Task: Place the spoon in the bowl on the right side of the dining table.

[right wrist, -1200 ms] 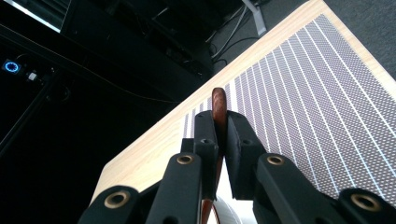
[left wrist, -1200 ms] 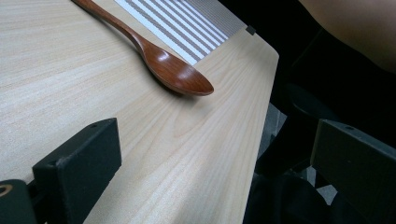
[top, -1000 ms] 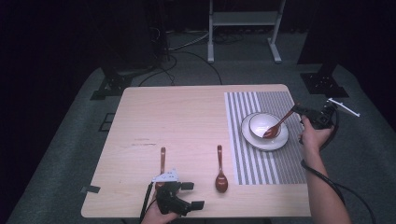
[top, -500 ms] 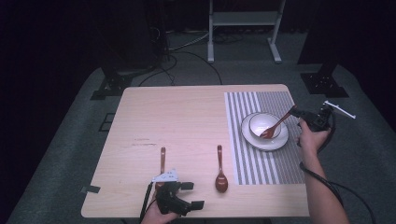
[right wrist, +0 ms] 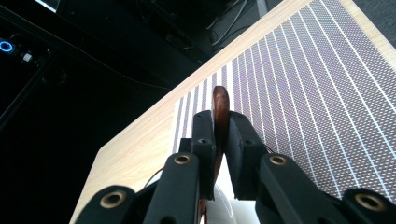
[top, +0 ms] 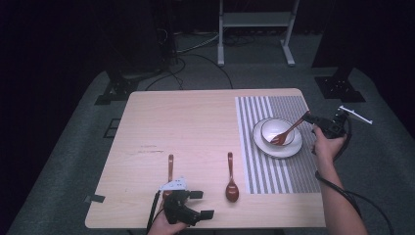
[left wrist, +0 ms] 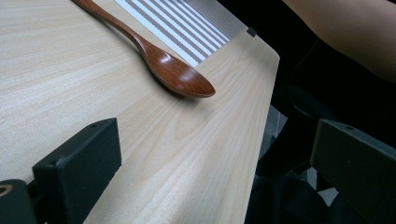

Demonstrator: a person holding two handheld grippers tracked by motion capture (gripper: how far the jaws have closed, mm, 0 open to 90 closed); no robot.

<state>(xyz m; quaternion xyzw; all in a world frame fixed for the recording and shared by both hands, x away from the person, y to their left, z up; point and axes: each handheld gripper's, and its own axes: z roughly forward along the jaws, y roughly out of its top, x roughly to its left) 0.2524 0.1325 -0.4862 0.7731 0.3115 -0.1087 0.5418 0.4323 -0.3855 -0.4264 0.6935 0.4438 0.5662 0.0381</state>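
At the table's right edge, we keep the right gripper pinching the fork handle so its tines rest inside the bowl, while the left gripper waits spread near the front edge.

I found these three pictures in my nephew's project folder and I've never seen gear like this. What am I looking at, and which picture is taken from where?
A person sits at a wooden table and holds a hand-operated grasping tool in each hand; there is no robot arm. The wide picture comes from a camera fixed above, looking down. The other two come from small cameras riding on each tool, looking along its black jaws.

On the table lie a striped placemat, a white bowl on a plate, and two wooden spoons: one beside the mat, one partly under the left tool.

The left tool is open and holds nothing. The right tool is shut on the handle of a wooden fork, whose head rests in the bowl.
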